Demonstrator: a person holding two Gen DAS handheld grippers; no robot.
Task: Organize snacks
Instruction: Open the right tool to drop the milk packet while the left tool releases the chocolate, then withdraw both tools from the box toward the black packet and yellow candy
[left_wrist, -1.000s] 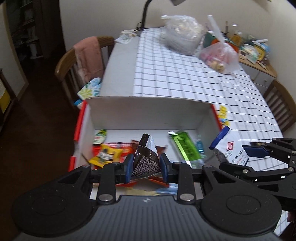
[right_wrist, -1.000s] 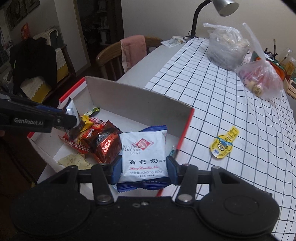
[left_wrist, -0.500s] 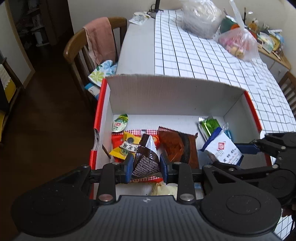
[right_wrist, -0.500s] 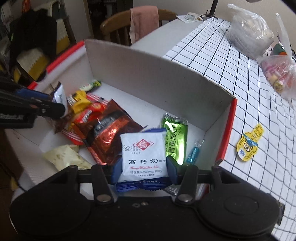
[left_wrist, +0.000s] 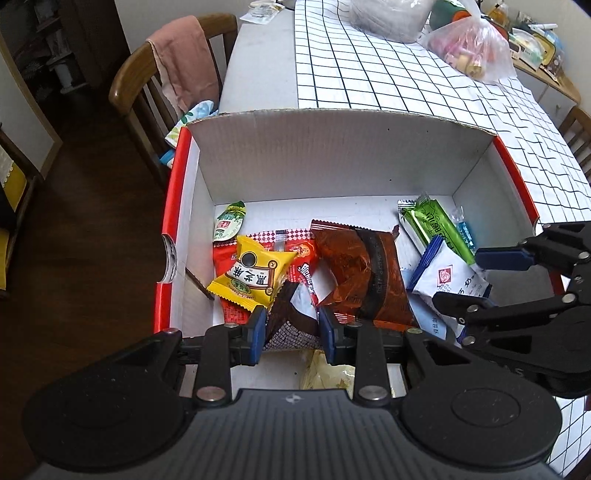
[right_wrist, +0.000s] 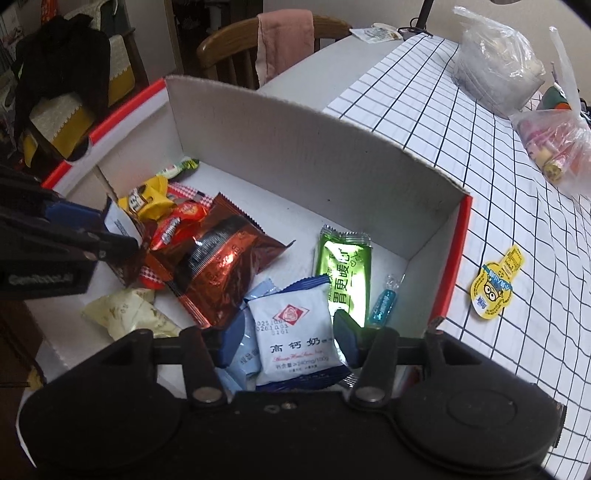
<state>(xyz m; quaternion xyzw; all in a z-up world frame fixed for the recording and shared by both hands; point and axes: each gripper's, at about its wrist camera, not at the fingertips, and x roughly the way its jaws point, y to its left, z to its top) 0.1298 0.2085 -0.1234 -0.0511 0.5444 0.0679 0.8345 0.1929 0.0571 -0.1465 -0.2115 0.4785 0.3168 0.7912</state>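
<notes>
Both grippers down inside the box (left_wrist: 343, 162): left gripper (left_wrist: 291, 332) clamped tight on a dark packet (left_wrist: 284, 321) over the red bag (left_wrist: 358, 273) and yellow packet (left_wrist: 255, 277), right gripper (right_wrist: 284, 339) jaws opening, pads clear of the white packet (right_wrist: 295, 332) lying beside the green packet (right_wrist: 343, 273).

The cardboard box (right_wrist: 332, 147) sits at the near left edge of the table (right_wrist: 480, 184). In it, several packets (right_wrist: 221, 258) lie heaped at the left, with two long ones (right_wrist: 343, 273) against the right wall. A sticker (right_wrist: 496, 288) lies on the tablecloth just right of the box; two bags (right_wrist: 495, 70) stand far right.
</notes>
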